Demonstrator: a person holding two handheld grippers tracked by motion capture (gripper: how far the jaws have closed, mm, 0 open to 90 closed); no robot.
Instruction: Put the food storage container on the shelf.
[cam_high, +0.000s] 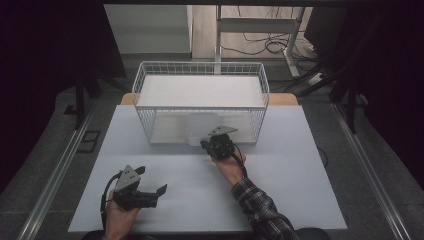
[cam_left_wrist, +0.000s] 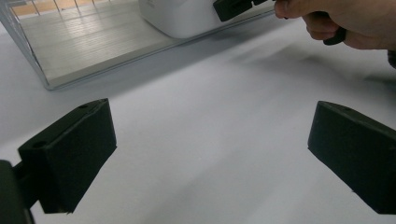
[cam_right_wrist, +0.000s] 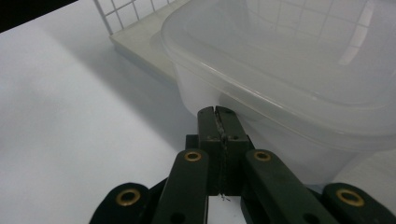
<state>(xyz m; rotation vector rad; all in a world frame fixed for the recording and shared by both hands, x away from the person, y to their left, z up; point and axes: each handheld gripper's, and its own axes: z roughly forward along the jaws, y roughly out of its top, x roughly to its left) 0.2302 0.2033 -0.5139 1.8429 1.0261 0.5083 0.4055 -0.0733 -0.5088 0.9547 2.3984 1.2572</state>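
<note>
A translucent plastic container (cam_high: 196, 128) with a lid sits in the open front of a white wire basket (cam_high: 200, 67) at the table's far middle. My right gripper (cam_high: 205, 144) is shut, and its tips (cam_right_wrist: 218, 112) rest against the container's (cam_right_wrist: 289, 70) wall just under the rim, nothing visible between the jaws. My left gripper (cam_high: 151, 181) is open above the bare table at the near left, jaws wide apart (cam_left_wrist: 210, 149). In the left gripper view the container (cam_left_wrist: 182, 16) and the other hand (cam_left_wrist: 345, 21) lie ahead.
The white table (cam_high: 280, 190) spreads around both hands. The basket's flat base board (cam_left_wrist: 84, 42) and wire wall (cam_right_wrist: 126, 11) stand just ahead of the grippers. A shelf board (cam_high: 200, 90) lies on the basket's top. Floor rails, cables and dark curtains surround the table.
</note>
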